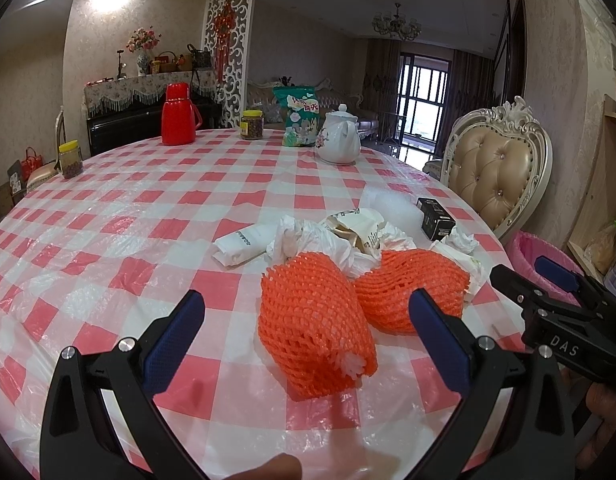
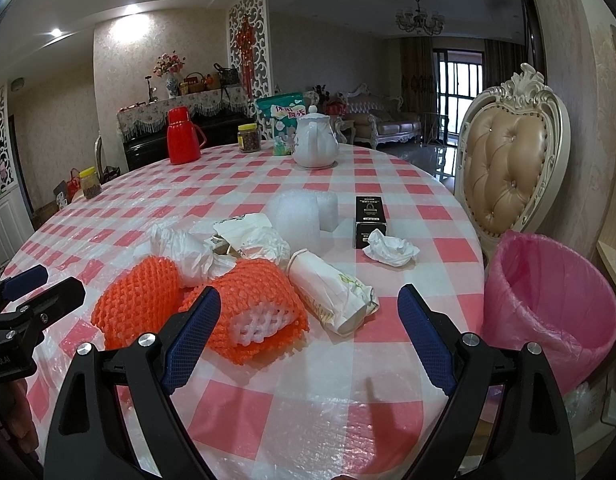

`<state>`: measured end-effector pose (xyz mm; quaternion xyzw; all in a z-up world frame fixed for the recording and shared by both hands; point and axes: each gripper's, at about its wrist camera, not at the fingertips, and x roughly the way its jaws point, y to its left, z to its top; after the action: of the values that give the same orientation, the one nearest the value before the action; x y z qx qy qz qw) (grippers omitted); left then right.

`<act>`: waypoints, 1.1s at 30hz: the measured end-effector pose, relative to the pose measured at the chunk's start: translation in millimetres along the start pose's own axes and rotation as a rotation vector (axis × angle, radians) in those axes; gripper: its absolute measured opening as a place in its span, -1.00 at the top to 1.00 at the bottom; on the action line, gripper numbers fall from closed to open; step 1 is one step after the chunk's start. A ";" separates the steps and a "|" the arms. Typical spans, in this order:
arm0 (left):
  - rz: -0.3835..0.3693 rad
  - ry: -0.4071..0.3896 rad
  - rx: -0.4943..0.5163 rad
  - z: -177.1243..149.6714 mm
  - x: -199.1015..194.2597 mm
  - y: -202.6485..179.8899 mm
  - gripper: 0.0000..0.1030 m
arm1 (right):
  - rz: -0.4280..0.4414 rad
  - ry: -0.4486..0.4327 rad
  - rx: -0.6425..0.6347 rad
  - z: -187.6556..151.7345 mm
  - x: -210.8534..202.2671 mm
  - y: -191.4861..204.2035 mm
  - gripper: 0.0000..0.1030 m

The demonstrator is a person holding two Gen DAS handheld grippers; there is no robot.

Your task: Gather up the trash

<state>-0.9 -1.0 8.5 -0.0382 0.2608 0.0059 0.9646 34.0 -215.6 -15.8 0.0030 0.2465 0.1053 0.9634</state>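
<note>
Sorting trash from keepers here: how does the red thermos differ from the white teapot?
The red thermos is tall, cylindrical and plain; the white teapot is squat, rounded and flower-painted. The thermos stands farther left, near a yellow-lidded jar; the teapot stands before a green bag. Both stand upright, lidded, far from the trash.

I hold my black left gripper with blue padded fingers [image 1: 306,326] wide open, low and level; my matching right gripper [image 2: 310,322] gapes alongside, near it.
</note>
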 end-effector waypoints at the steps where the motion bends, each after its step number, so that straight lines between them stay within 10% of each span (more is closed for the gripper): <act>1: 0.000 0.001 0.000 0.6 -0.6 -0.1 -0.92 | 0.000 0.000 0.000 -0.4 0.2 -0.1 -0.65; 23: -0.020 0.127 -0.044 -20.4 44.9 4.9 -0.90 | 0.010 0.079 0.002 -13.4 24.0 -3.8 -0.65; 33: -0.068 0.250 -0.073 -26.9 78.9 9.2 -0.30 | 0.041 0.106 -0.026 -9.3 33.1 1.0 -0.65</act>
<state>53.5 5.5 -55.1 -0.0824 0.3771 -0.0223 0.9222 57.7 -208.3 -39.6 -0.0102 0.2956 0.1283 0.9466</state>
